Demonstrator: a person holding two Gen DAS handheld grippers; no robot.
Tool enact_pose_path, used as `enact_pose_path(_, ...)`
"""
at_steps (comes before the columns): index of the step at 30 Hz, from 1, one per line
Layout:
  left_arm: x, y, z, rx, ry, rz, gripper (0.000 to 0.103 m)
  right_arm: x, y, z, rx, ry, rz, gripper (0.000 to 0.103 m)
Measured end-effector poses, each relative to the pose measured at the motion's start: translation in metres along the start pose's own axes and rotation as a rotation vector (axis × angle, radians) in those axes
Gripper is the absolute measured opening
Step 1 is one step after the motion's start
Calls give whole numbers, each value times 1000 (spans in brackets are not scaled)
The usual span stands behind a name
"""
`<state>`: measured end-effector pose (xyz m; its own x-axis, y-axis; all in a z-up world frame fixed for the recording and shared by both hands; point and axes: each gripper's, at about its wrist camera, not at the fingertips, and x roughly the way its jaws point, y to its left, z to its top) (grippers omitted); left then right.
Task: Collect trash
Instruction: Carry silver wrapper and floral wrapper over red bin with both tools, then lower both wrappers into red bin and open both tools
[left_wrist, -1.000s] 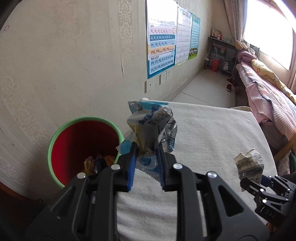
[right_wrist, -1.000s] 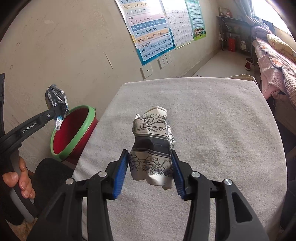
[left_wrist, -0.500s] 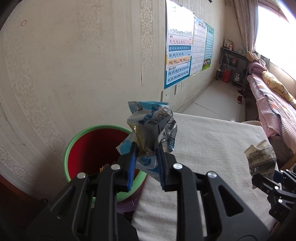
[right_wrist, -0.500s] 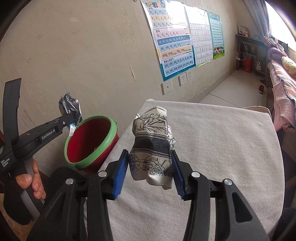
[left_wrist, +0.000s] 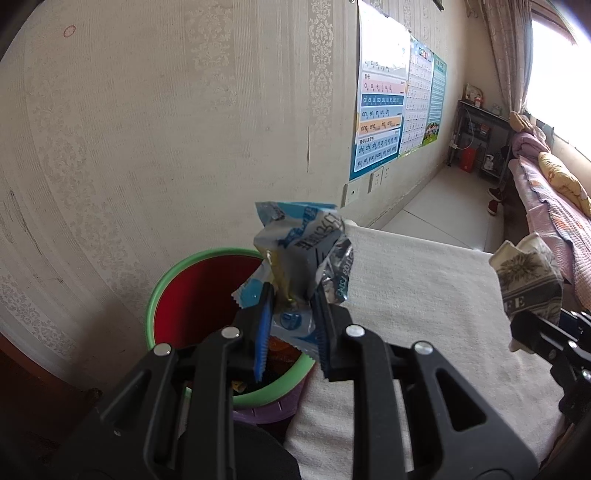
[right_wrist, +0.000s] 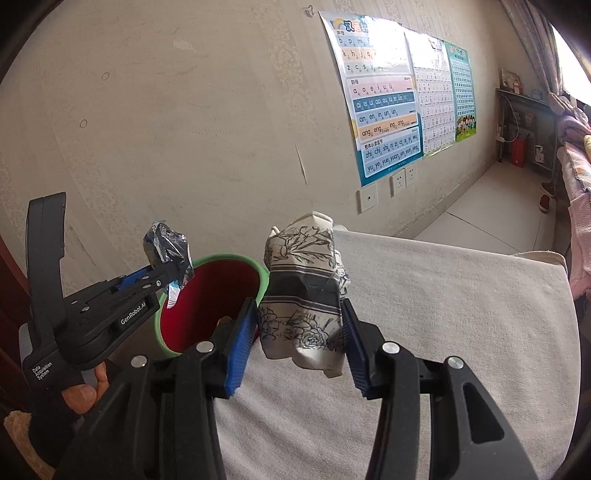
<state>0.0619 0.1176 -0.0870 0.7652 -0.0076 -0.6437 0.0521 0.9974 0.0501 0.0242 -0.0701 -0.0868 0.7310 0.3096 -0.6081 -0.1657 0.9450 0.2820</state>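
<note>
The left gripper and its wrapper cover most of the bin floor, at 6 o'clock. The carton hides the bin's right rim. The bed is cut off at 3 o'clock. Poster small print is unreadable.

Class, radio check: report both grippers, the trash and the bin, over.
Left gripper shut on wrapper, above bin rim. Right gripper shut on carton, beside bin. Nothing blocking.

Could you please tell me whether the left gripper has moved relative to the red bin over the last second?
Yes. The left gripper, shut on the blue wrapper, has shifted toward the red bin, now overlapping its opening.
</note>
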Motion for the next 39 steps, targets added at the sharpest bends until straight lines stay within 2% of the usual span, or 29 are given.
enact_pose_path(16, 12, 51, 1, -57, 20, 66, 21, 43, 47, 15, -74, 63, 84, 45)
enact_pose_path(27, 21, 78, 0, -70, 31, 104, 21, 68, 62, 19, -124, 86, 89, 45)
enact_pose_path(39, 29, 90, 0, -70, 33, 120, 21, 83, 72, 23, -155, 101, 77, 45)
